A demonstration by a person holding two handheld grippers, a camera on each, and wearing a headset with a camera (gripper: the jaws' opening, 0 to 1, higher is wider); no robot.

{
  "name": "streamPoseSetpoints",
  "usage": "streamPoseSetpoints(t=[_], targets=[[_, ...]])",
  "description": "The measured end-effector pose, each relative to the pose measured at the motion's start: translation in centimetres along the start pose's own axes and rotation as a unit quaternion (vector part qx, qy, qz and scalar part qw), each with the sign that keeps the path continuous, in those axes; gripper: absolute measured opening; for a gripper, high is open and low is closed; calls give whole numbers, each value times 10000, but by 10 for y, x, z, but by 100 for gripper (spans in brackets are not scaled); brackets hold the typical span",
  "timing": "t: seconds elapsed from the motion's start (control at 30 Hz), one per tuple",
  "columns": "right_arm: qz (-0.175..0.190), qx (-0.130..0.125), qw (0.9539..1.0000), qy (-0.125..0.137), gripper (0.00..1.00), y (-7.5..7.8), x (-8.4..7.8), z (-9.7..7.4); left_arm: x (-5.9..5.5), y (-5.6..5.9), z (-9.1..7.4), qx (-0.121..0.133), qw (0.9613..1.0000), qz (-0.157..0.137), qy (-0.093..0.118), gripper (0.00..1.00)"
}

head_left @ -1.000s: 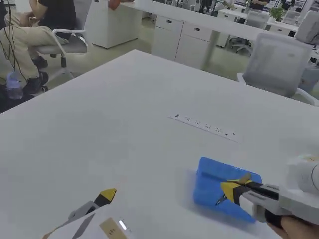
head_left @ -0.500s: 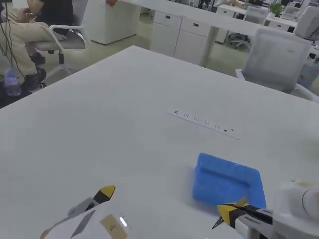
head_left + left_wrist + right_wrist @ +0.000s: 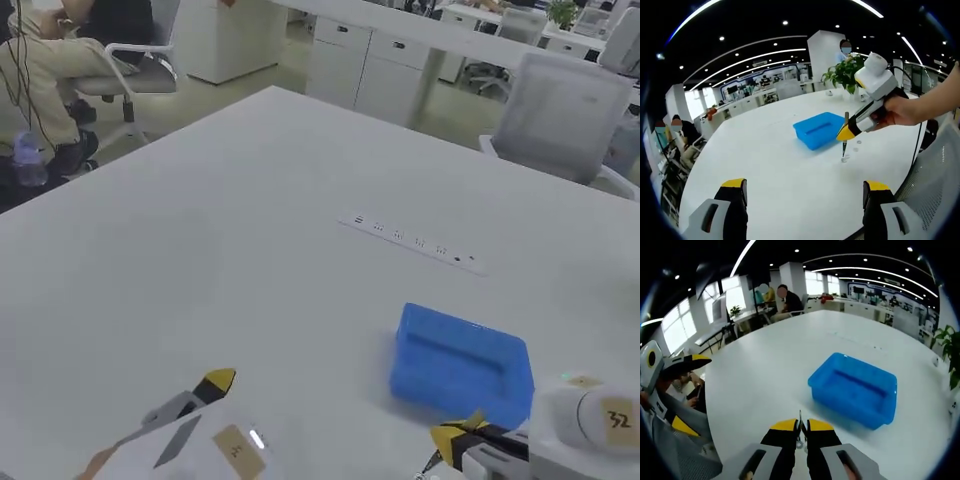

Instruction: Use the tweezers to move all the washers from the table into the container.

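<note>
The right gripper [image 3: 801, 427] is clamped on the tweezers [image 3: 845, 131], tip state indeterminate, above washers [image 3: 844, 160] lying centre right in the left gripper view, near the blue container [image 3: 818, 130]; transfer judged unfinished.

Surface [image 3: 200, 250] mostly bare, with wide free room left of and beyond the bin [image 3: 460, 365]. The bin is the only raised obstacle. Flush socket strip [image 3: 410, 243] lies past it, well apart. Right claw [image 3: 447, 443] sits near the bin's near wall, left claw [image 3: 802, 187] well apart, with a clear lane between them.
</note>
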State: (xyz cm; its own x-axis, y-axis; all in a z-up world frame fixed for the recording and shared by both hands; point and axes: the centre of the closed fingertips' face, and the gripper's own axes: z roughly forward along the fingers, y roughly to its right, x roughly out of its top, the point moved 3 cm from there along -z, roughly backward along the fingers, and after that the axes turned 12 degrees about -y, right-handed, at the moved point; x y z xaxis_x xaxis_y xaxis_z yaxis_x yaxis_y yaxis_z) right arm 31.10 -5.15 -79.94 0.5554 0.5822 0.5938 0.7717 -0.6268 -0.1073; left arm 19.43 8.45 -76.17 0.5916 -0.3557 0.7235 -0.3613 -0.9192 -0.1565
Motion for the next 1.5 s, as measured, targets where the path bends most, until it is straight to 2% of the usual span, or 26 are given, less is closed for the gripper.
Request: streamPoseSetpoints(t=[0.17,0.2,0.5,0.67,0.7,0.73,0.87,1.07,1.23,1.5], targets=[[-105,-28,9999,-121,3,-1,-6,6,0,0,0,-4,10000,2,-10,99],[-128,-59,9999,-56,3,0,-4,4,0,0,0,2,10000,12,-9,99],[-131,-56,9999,-41,3,-3,-6,4,-1,1,1,14,10000,59,-54,99],[-120,-142,9998,-31,2,-3,-8,3,-2,1,1,12,9999,82,-79,99],[-97,-60,9999,-108,2,-4,-11,3,-2,1,1,3,9999,86,-72,99],[-26,-54,10000,-34,2,-5,-10,2,-2,2,1,0,9999,91,-70,99],[-206,-169,9996,-103,2,-7,-9,2,-3,2,2,6,9999,115,-90,99],[-198,-109,9995,-232,1,-5,-7,3,-2,1,1,8,9999,103,-68,99],[-122,-121,9996,-201,1,-3,-5,-3,-1,1,1,10,10000,76,-50,99],[-38,-139,9999,-12,1,2,6,-19,-1,1,0,6,10000,71,-36,99]])
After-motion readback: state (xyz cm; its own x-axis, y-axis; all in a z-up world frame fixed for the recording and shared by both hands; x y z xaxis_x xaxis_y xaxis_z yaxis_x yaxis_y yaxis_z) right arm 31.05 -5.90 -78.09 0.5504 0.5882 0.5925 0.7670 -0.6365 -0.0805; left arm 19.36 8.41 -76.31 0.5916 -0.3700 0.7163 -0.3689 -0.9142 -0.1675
